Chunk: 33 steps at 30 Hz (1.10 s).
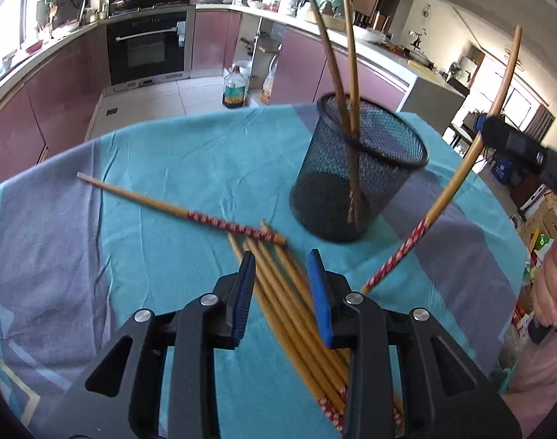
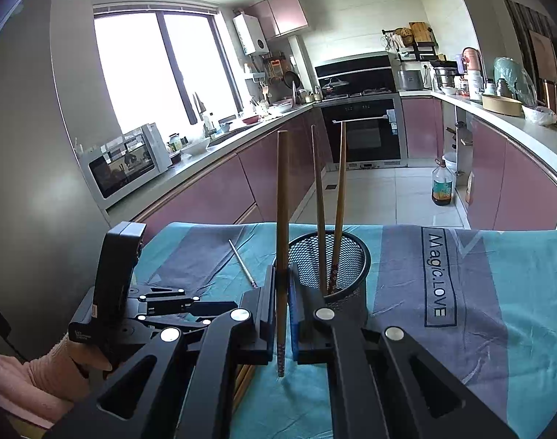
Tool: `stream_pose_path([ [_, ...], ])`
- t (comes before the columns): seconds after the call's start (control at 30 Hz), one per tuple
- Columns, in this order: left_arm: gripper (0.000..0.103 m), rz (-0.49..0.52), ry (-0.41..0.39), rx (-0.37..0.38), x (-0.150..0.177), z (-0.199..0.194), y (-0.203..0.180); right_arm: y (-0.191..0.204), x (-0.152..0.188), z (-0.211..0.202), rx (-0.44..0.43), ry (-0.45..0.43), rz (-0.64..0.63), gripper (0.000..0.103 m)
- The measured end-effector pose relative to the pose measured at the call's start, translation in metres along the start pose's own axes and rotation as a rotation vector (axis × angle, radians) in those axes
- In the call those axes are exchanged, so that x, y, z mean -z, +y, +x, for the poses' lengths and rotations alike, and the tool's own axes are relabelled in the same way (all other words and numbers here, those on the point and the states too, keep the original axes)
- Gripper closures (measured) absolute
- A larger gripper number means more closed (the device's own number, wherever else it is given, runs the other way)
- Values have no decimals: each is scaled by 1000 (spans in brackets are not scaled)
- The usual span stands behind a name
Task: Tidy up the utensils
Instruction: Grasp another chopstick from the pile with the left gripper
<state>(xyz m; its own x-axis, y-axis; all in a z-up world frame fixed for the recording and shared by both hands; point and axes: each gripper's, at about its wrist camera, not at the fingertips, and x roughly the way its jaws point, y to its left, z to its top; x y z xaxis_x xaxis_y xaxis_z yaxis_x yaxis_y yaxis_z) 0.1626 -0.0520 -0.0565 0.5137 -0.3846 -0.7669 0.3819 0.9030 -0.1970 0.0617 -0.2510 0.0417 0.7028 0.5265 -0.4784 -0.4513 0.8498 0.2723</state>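
A black mesh cup stands on the blue cloth and holds two chopsticks; it also shows in the right wrist view. My left gripper is open, low over a bundle of several wooden chopsticks. One chopstick with a red patterned end lies alone to the left. My right gripper is shut on one chopstick, held upright just left of the cup; in the left wrist view that chopstick hangs in the air at the right.
The table is covered with a teal and grey cloth. Behind it are kitchen counters, an oven and an oil bottle on the floor. The left gripper's body is at the left in the right wrist view.
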Motion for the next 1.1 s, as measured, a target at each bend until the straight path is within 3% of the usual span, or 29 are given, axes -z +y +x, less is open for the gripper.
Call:
stream_pose_path([
  [0.27, 77, 15, 64, -41, 30, 7, -3, 1, 5, -3, -14, 10, 1, 98],
  [0.43, 84, 12, 69, -22, 35, 10, -6, 3, 6, -5, -16, 10, 3, 98],
  [0.7, 84, -28, 76, 10, 38, 3, 9, 5, 10, -6, -19, 12, 7, 97],
  [1.1, 82, 17, 79, -104, 32, 7, 4, 11, 11, -4, -3, 11, -8, 98],
])
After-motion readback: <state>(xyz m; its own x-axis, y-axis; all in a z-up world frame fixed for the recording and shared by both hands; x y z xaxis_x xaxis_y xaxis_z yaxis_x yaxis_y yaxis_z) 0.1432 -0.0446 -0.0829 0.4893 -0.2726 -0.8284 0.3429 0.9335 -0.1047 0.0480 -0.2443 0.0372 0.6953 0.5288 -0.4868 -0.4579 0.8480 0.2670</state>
